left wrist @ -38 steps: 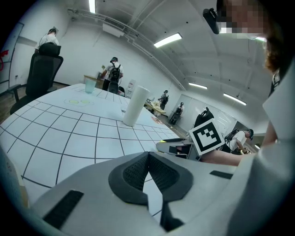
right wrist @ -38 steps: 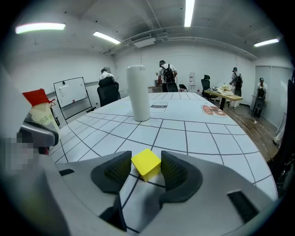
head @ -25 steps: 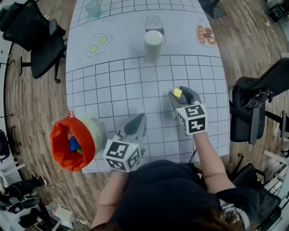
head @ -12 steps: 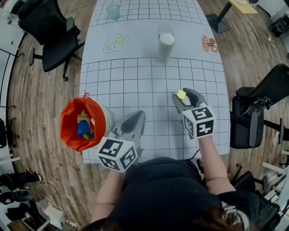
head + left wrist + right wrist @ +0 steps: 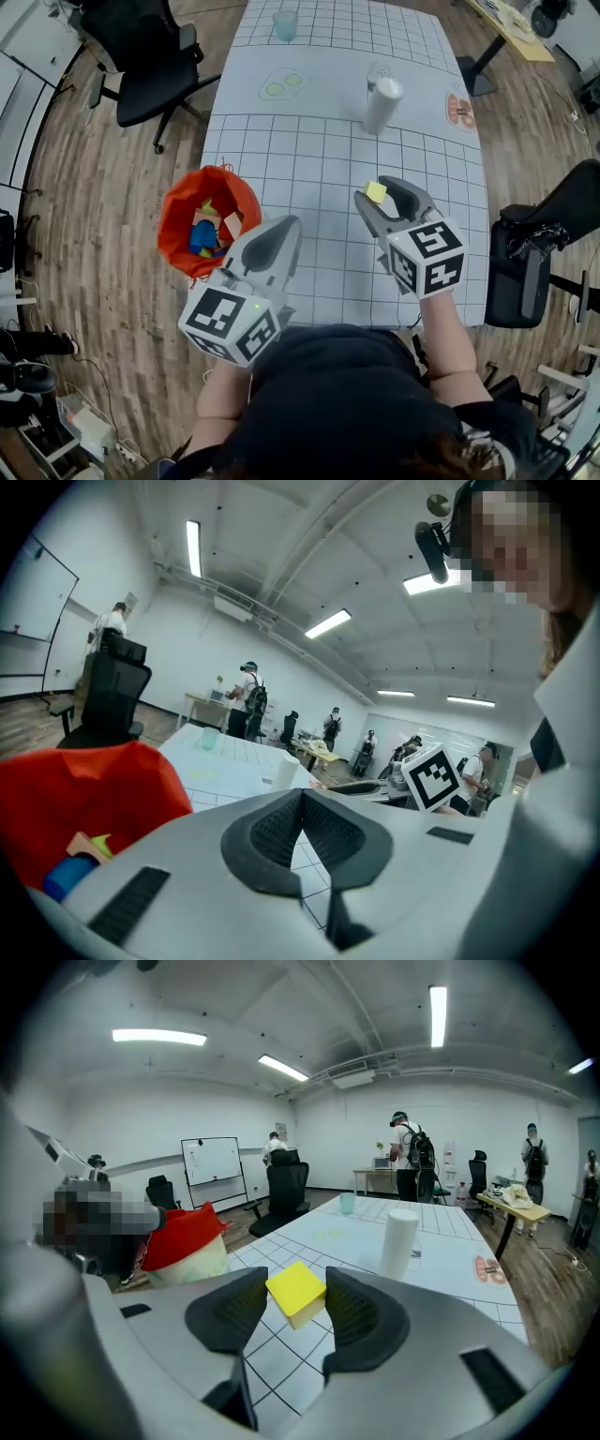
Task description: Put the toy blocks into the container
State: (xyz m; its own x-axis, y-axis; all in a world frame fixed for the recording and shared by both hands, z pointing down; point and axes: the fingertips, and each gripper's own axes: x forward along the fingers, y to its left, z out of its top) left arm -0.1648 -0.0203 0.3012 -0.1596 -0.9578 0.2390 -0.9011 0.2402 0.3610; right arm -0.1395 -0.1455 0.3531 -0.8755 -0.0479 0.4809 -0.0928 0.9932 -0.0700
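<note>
Seen from above, a person holds a grey two-jaw gripper in each hand over a white table (image 5: 319, 159) covered with a grid-lined mat. The right gripper (image 5: 382, 200) is clamped on a small yellow toy cube (image 5: 376, 192), one jaw pressed against each side, and holds it raised above the mat. The left gripper (image 5: 284, 232) has its jaws pressed together at the tips with nothing between them. Just beside it, at the table's left edge, is a pale round container with a red-orange fabric lining (image 5: 178, 220). Inside lie several toy blocks (image 5: 202, 236): blue, yellow and tan. Further along the table a tall white cylinder (image 5: 382, 103) stands upright, and a pale teal cup (image 5: 285, 23) stands near the far end.
</note>
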